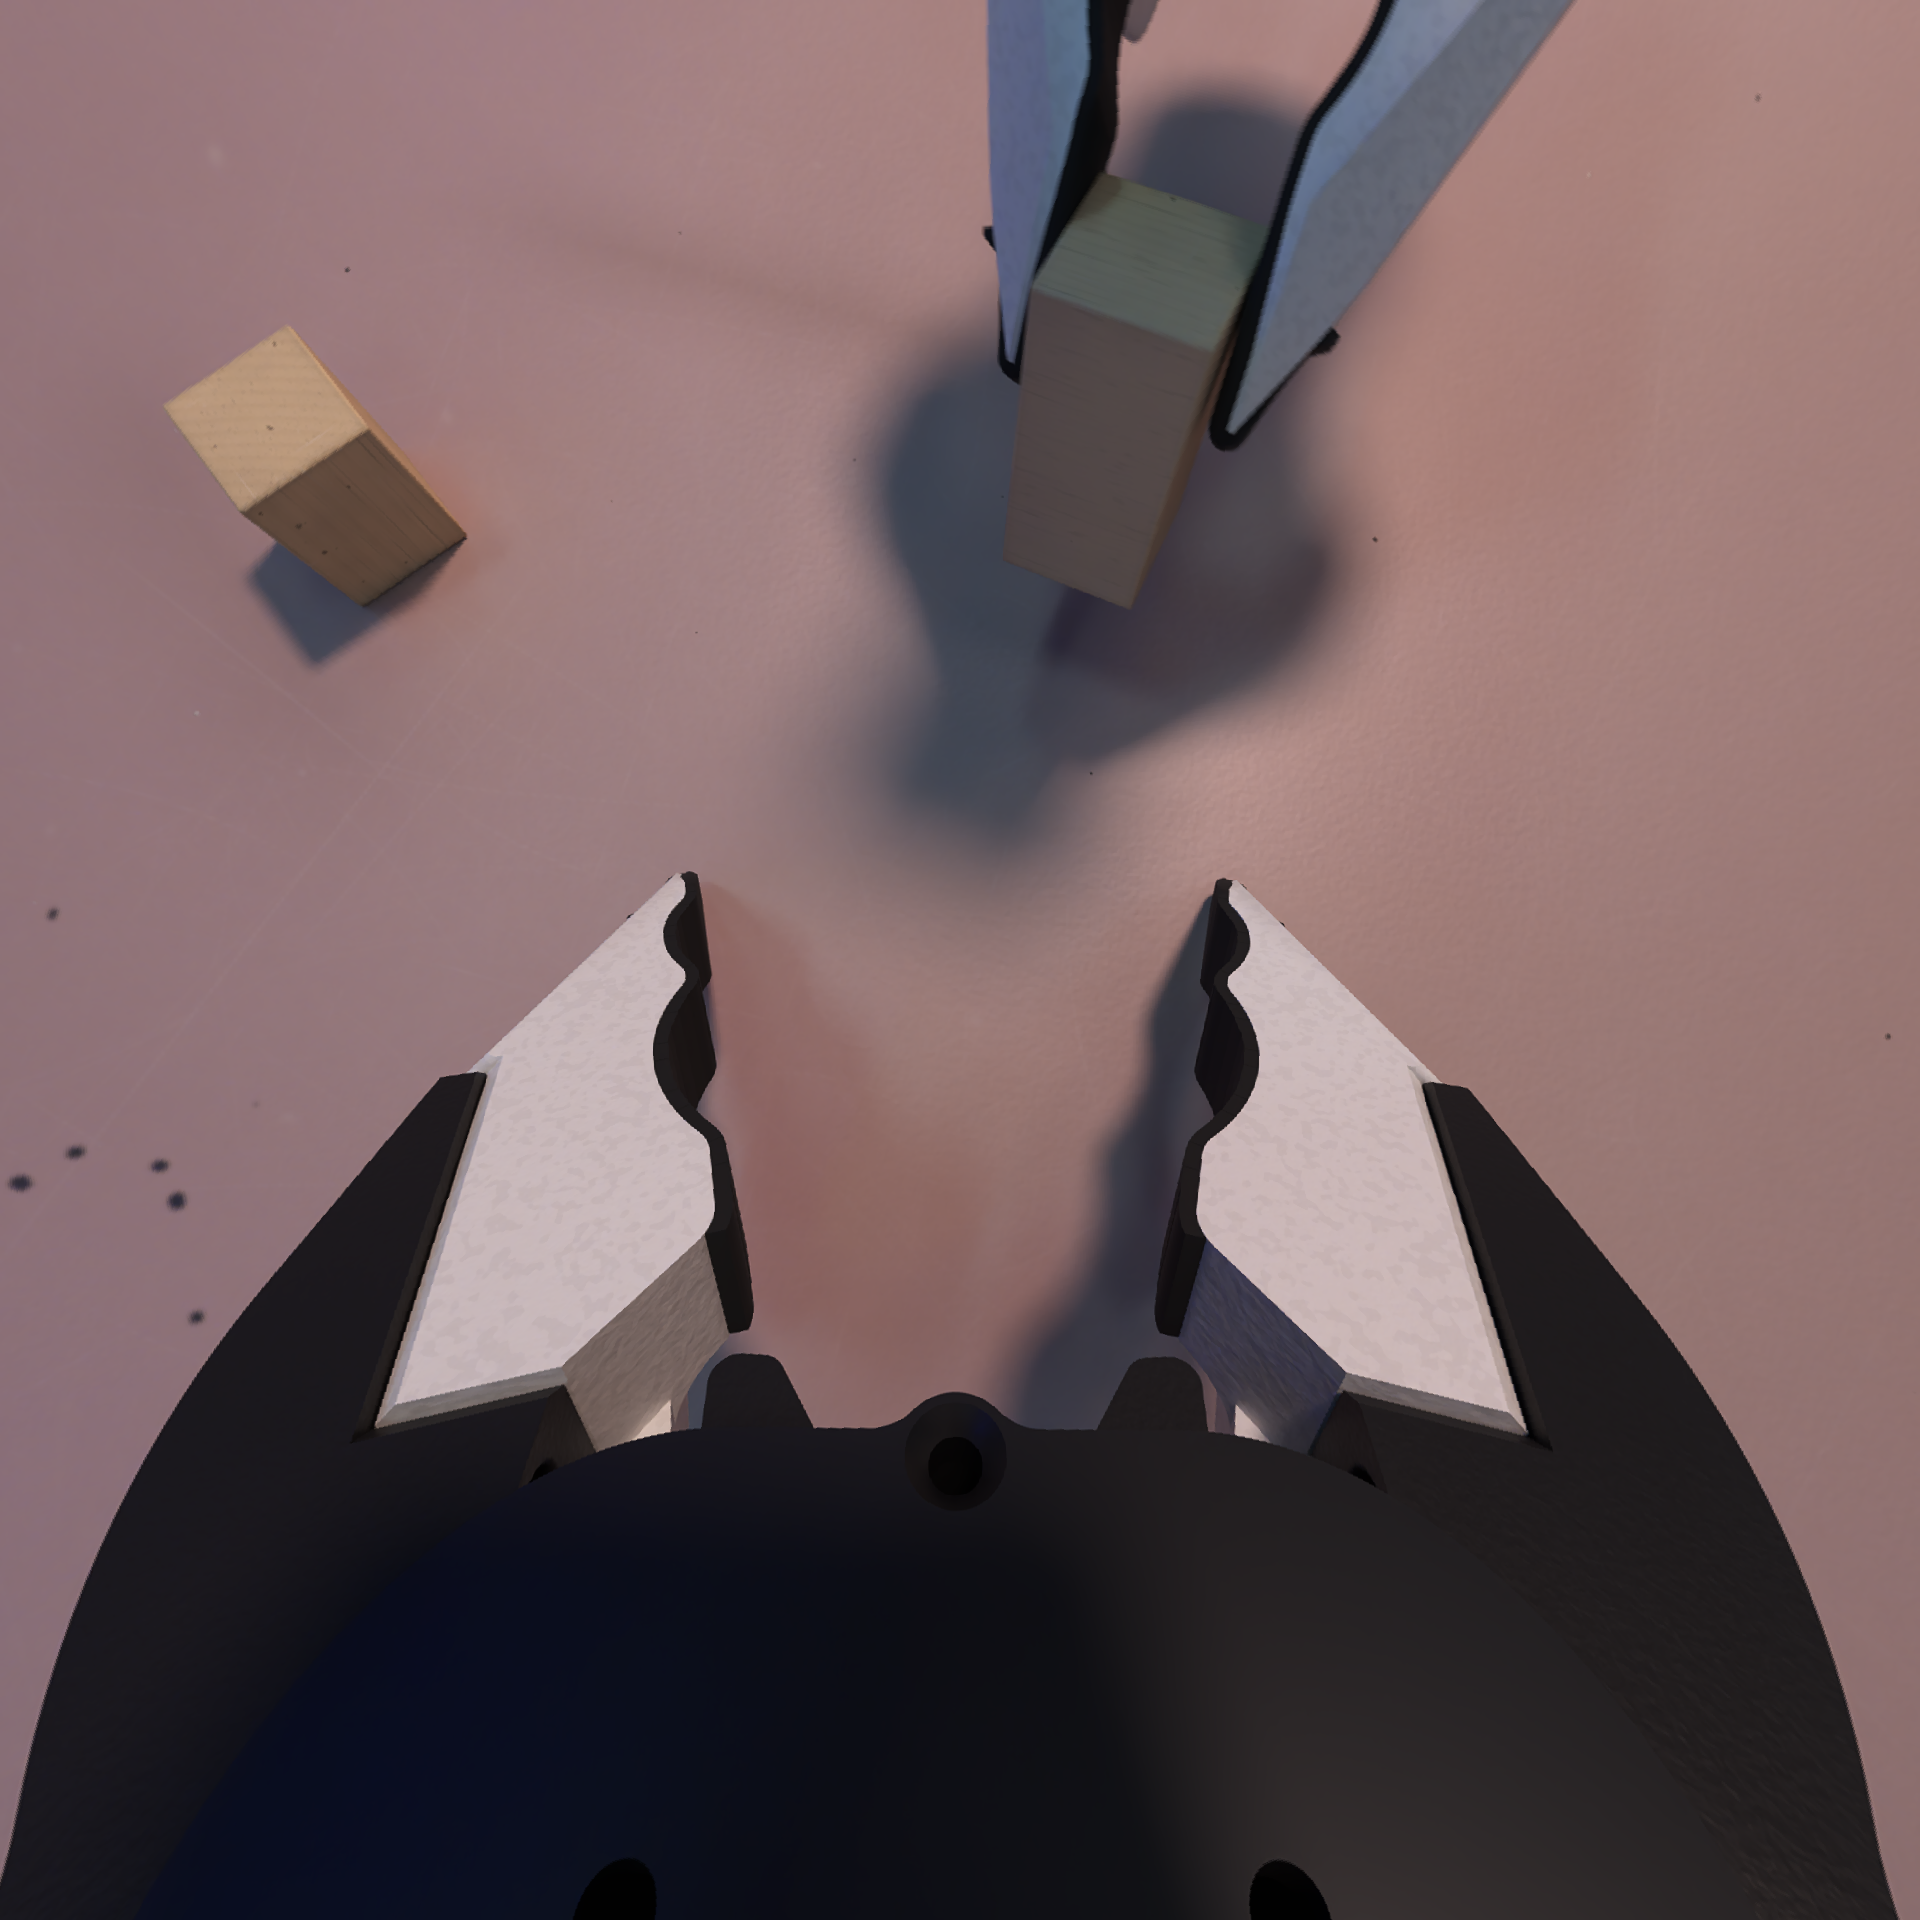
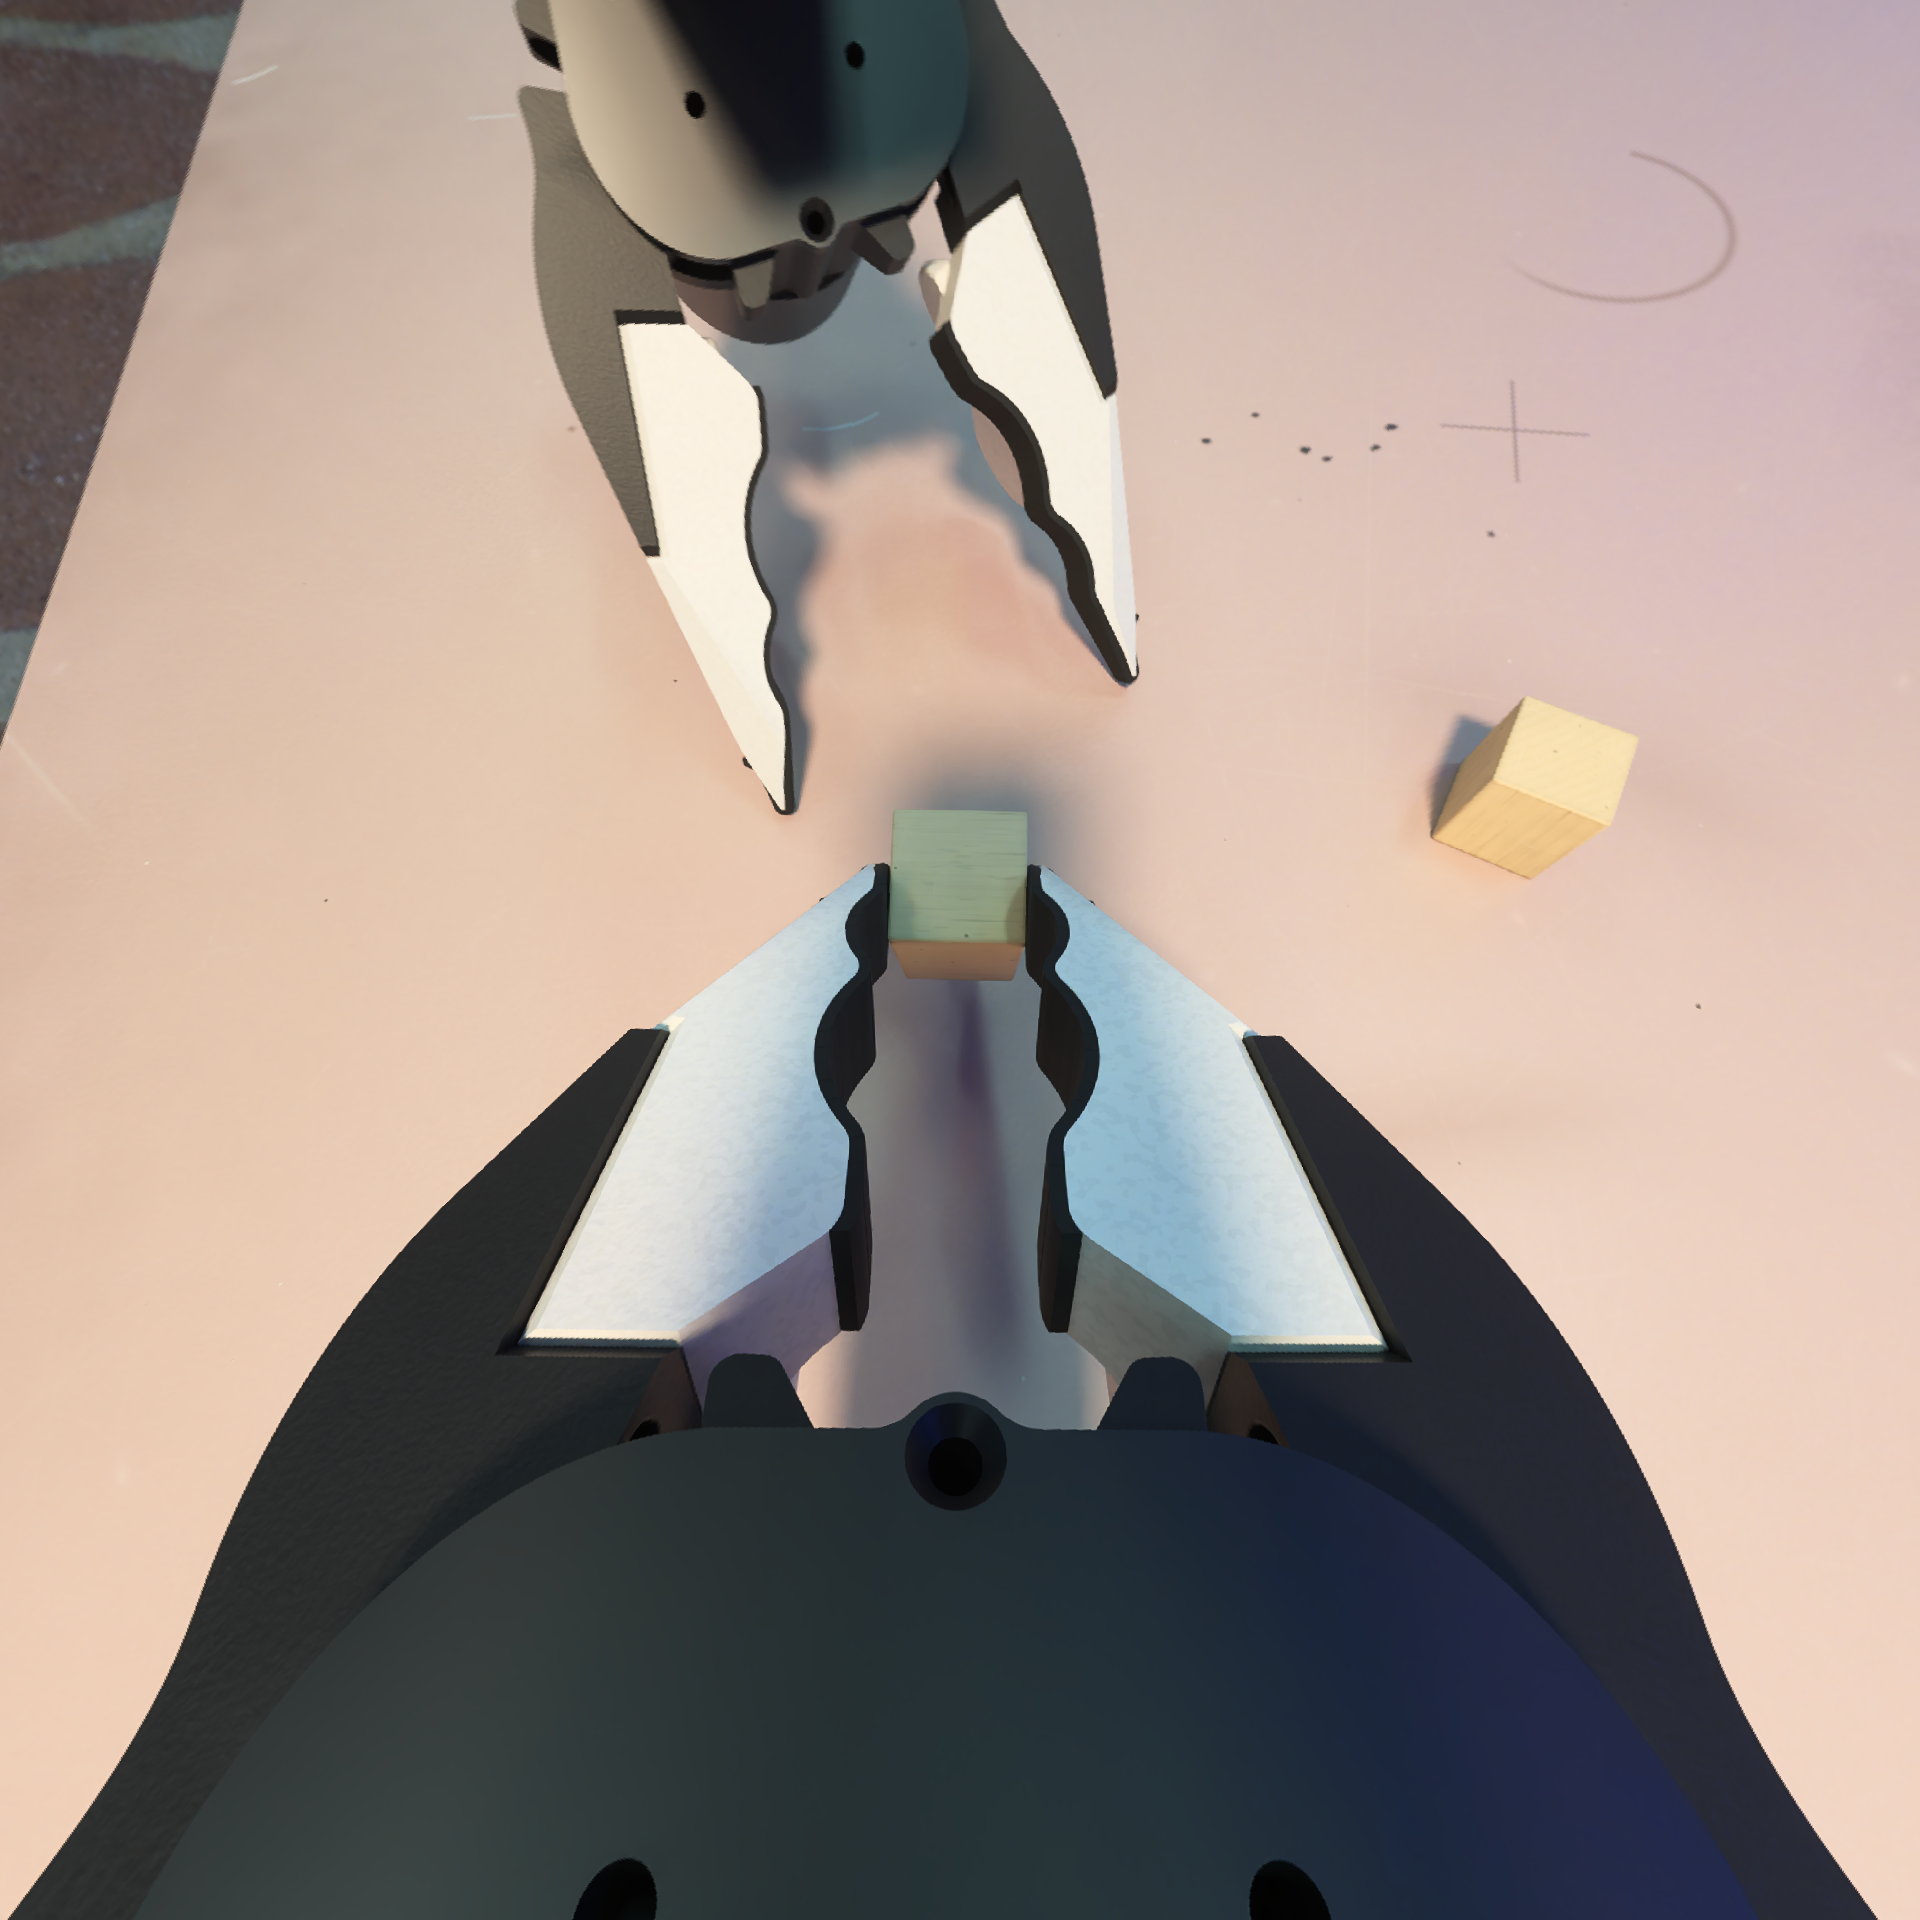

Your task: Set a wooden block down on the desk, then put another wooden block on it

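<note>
I am gripping one wooden block (image 2: 958,896) in my right gripper (image 2: 958,914), the jaws drawn in narrow and pinching its two opposite flat sides right at the fingertips (image 1: 1273,312). From the left wrist view this held block (image 1: 1117,384) is hanging upright just above the desk (image 1: 623,727), its lower end clear of the surface with a soft shadow under it, so I am judging it not yet set down. My left gripper (image 1: 956,904) is hovering wide and empty, facing the held block from the opposite side, tips near it but apart. The second block (image 2: 1532,790) is lying loose on the desk, well apart from the held block, off to its right in the right wrist view, turned at an angle. I am reading these blocks as light, rigid, squared pieces of pale wood: no give, flat faces that should seat well against the pads, smooth enough perhaps to slip if pinched only at a corner, so flat opposite faces near the middle are the place to hold. Room is looking generous: the desk around the held block is bare but for small dark specks and faint pen marks beyond the second block. The desk edge is running along the far left in the right wrist view, well apart from the held block.
</note>
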